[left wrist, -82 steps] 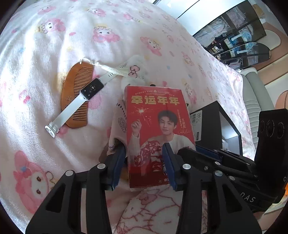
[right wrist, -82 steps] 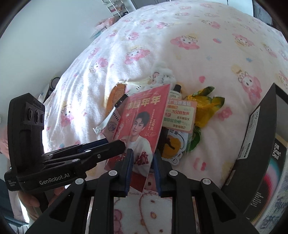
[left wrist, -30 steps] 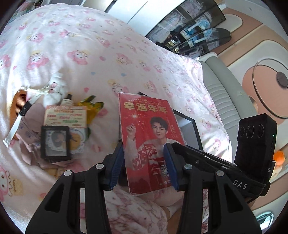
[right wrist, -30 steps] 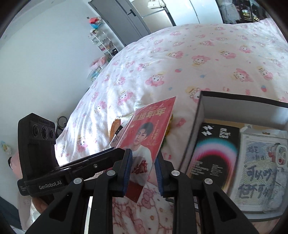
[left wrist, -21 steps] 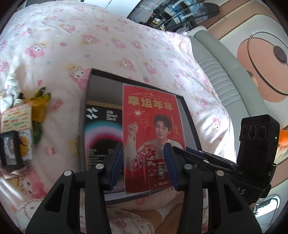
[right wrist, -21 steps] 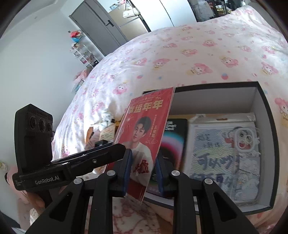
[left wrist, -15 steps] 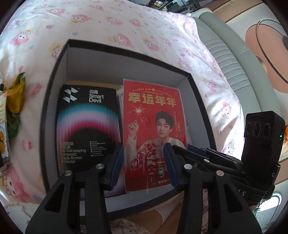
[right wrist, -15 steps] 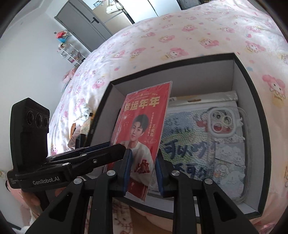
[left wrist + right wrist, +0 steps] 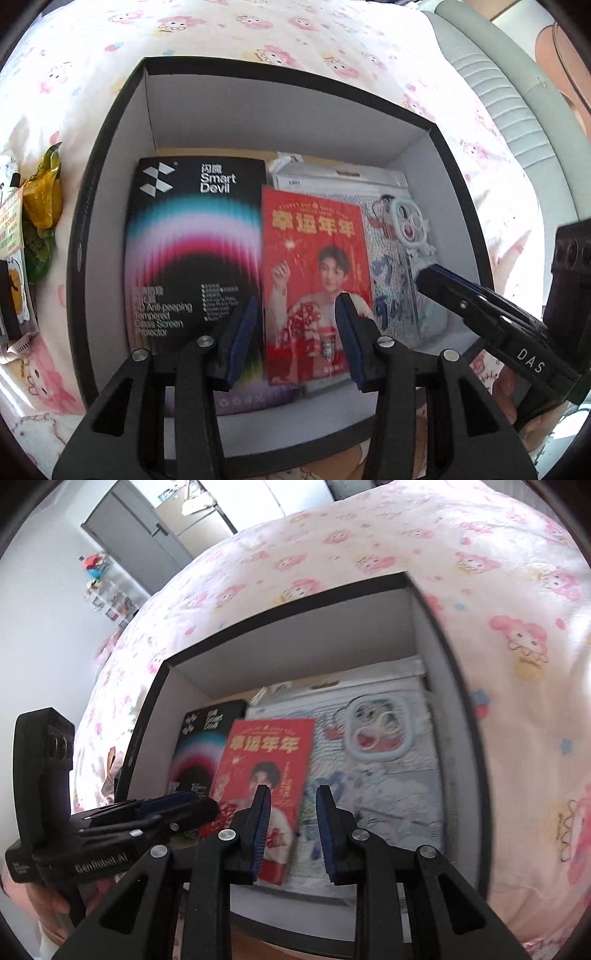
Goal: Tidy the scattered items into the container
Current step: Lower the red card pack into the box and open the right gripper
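Observation:
A red card with a young man's picture (image 9: 314,280) lies flat in the black box with white walls (image 9: 280,110), on top of a black Smart Devil screen-protector pack (image 9: 192,251) and a packaged phone case (image 9: 402,236). My left gripper (image 9: 295,332) is open above the card's lower end, not touching it. My right gripper (image 9: 291,827) is open too, over the card (image 9: 266,760) and the phone case (image 9: 373,746) in the same box (image 9: 295,642).
The box sits on a pink-patterned bedspread (image 9: 258,29). To its left lie a yellow-green wrapper (image 9: 40,199) and other small items at the frame edge. A grey padded headboard (image 9: 509,85) runs along the right.
Both grippers carried the red card from the pile to the box, lowered it and opened. The card now lies loose in the box.

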Action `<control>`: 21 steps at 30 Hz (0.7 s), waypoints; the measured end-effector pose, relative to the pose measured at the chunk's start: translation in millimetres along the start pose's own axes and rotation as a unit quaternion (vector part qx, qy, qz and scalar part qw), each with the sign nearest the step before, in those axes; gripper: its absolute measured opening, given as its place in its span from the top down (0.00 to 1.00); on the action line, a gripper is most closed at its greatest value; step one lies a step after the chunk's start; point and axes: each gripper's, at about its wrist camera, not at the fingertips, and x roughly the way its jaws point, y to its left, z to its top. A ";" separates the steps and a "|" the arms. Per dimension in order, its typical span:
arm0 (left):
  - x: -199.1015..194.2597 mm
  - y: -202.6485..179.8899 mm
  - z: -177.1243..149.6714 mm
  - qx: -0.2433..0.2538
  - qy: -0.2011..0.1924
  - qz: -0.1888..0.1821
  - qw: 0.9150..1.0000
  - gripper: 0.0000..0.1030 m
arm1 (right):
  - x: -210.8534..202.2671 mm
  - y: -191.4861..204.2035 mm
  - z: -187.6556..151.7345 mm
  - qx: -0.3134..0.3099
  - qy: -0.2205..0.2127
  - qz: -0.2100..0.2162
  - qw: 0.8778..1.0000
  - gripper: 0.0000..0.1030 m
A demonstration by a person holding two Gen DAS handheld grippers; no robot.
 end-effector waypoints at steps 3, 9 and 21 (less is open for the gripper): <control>8.6 2.4 1.8 -0.009 0.013 0.017 1.000 0.57 | -2.4 -7.6 0.1 0.010 -0.007 -0.010 1.000 0.79; 12.1 -13.5 -6.0 0.002 0.031 -0.009 0.999 0.57 | -1.9 -8.8 1.8 0.008 -0.014 -0.017 1.000 0.79; -7.0 -13.9 9.4 0.013 -0.019 0.003 1.000 0.57 | 7.7 -5.8 3.0 0.004 0.008 0.002 1.000 0.79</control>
